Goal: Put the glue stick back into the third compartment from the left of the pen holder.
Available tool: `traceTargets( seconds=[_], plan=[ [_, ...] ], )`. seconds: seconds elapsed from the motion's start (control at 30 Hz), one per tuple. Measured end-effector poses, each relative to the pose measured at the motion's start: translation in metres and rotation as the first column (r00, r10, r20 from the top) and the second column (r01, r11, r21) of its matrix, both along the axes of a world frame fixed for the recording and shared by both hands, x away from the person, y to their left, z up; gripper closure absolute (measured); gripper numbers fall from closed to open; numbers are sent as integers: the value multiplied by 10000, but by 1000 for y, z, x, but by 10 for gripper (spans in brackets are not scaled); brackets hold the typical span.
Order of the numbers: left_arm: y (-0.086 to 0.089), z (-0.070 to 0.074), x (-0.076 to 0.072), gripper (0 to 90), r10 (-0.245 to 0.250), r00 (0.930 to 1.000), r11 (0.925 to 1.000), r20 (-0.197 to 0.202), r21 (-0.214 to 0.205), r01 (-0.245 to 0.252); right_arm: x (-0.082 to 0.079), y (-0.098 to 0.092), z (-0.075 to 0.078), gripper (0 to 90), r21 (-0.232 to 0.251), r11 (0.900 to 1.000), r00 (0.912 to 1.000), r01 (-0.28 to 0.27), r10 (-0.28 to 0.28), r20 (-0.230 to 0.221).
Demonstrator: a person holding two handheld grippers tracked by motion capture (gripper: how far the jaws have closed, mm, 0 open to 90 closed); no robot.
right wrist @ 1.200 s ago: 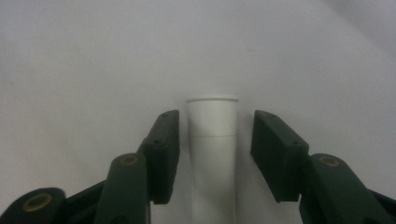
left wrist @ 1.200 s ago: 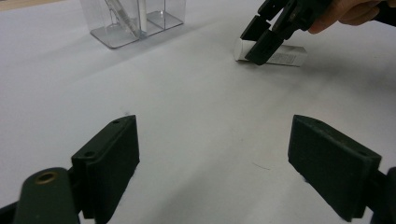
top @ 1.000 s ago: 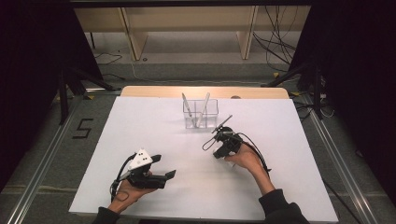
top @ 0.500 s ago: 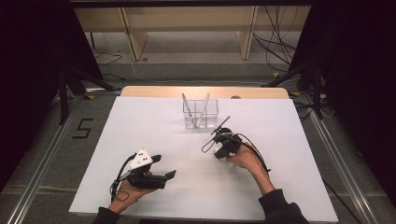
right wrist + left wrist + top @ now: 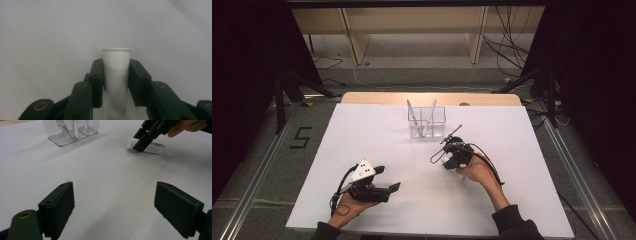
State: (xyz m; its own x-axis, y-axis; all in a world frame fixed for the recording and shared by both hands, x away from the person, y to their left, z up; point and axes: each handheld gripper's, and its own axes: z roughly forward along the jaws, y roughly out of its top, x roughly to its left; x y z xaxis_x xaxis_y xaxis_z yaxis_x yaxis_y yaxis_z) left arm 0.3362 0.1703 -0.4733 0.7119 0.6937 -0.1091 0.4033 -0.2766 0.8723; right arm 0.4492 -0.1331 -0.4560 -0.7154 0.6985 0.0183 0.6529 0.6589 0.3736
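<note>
My right tongs (image 5: 116, 75), whose jaws have just been closing, now pinch a white tube (image 5: 116, 60) lying on the white table (image 5: 362, 135), right of the middle and nearer than the clear box (image 5: 426, 121) of pens. My right hand (image 5: 474, 172) tips them steeply down from the near right. My left tongs (image 5: 113, 207) hover spread and level at the near left, palm under them.

Bright, evenly lit white table (image 5: 377, 140) amid dark surroundings; soft shadows, blurry near fingers (image 5: 97, 82).
</note>
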Motion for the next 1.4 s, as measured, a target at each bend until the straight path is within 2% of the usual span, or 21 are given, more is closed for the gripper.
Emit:
traceTargets(
  seconds=[0.33,0.53,0.63,0.8,1.03,1.13,1.4],
  plan=[
    [0,0,0,162,19,10000,10000,-10,5,-19,-1,-10,10,680,895,9959,9995,127,-153,289],
    [0,0,0,162,25,10000,10000,-20,-75,-25,-2,-14,19,679,1726,9849,9951,120,-287,947],
    [0,0,0,162,36,10000,10000,-4,-72,-36,-2,-17,26,678,2289,9733,9887,147,-483,1416],
    [1,0,0,162,47,10000,9999,5,-109,-47,2,-23,33,678,3259,9443,9712,450,-1178,2073],
    [1,1,0,161,26,10000,9999,47,-145,-25,9,-26,44,678,4281,8999,9490,827,-2023,2419],
    [2,1,0,161,32,10000,9999,59,-170,-31,13,-26,48,677,4643,8811,9439,903,-2244,2422],
    [2,1,0,161,58,10000,9997,58,-255,-57,26,-23,58,677,5087,8536,9345,1123,-2647,2379]
  ],
)
